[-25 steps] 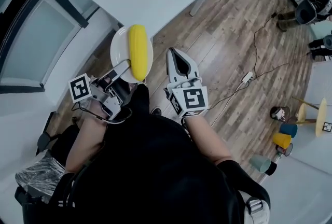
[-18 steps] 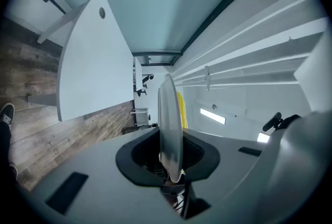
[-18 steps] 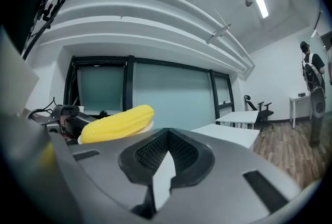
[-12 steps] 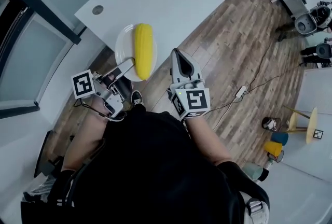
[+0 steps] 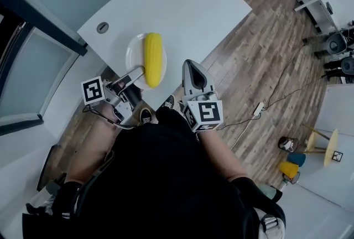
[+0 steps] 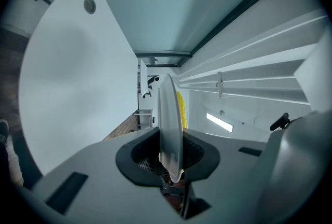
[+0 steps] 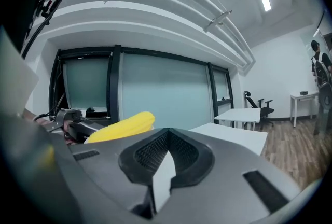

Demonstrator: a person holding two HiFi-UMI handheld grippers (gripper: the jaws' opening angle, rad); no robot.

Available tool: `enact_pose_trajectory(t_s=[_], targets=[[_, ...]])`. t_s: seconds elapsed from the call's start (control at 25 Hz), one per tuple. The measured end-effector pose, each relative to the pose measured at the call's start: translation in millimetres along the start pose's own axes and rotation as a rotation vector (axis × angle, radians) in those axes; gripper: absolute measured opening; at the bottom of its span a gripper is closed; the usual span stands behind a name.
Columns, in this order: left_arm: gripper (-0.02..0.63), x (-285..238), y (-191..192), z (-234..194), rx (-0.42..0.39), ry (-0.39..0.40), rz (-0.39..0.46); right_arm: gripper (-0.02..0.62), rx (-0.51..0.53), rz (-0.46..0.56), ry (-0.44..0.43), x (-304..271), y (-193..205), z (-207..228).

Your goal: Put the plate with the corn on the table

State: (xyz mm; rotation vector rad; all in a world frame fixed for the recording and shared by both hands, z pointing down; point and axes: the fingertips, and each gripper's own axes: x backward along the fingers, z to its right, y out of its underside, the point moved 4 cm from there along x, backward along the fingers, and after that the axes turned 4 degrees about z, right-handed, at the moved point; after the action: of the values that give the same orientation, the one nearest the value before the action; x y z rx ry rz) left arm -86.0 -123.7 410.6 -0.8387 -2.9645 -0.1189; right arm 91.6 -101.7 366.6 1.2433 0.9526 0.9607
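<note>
Left gripper view: plate rim btwn jaws; head view: whole corn.

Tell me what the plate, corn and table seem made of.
Plate: smooth white, thin edge; ceramic or hard plastic, can't tell which.
Corn: uniform bright yellow, no husk; likely a plastic toy.
Table: flat matte white top, probably laminate, with a round grommet.

A white desk is seen on a wooden floor. A round grey grommet is set into the desk's top, near its left corner. On the floor, right of the desk and well apart from it, a white power strip is laid — with a thin cable run from it.
</note>
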Motion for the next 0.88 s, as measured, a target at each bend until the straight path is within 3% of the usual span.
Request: enact_pose_trajectory(t_s=[0.2, 0.4, 0.6, 0.88], targets=[[0.06, -4.2, -2.1, 3.6, -0.024, 0.049, 0.031, 0.003, -0.022, -0.01, -0.07, -11.2, 1.1, -4.1], [0.06, -72.7, -48.9, -28.9, -0.056, 0.009, 0.036, 0.003, -0.032, -0.04, -0.129, -85.9, 13.3, 45.1], [0.06, -112.3, -89.1, -77.0, 0.006, 0.009, 0.064, 0.003, -0.046, -0.102, -0.11, -138.6, 46.7, 73.5], [0.06, -137.9, -136.0, -156.6, 0.063, -0.085, 0.002, 0.003, -0.053, -0.196, -0.045, -185.8, 92.0, 89.4]])
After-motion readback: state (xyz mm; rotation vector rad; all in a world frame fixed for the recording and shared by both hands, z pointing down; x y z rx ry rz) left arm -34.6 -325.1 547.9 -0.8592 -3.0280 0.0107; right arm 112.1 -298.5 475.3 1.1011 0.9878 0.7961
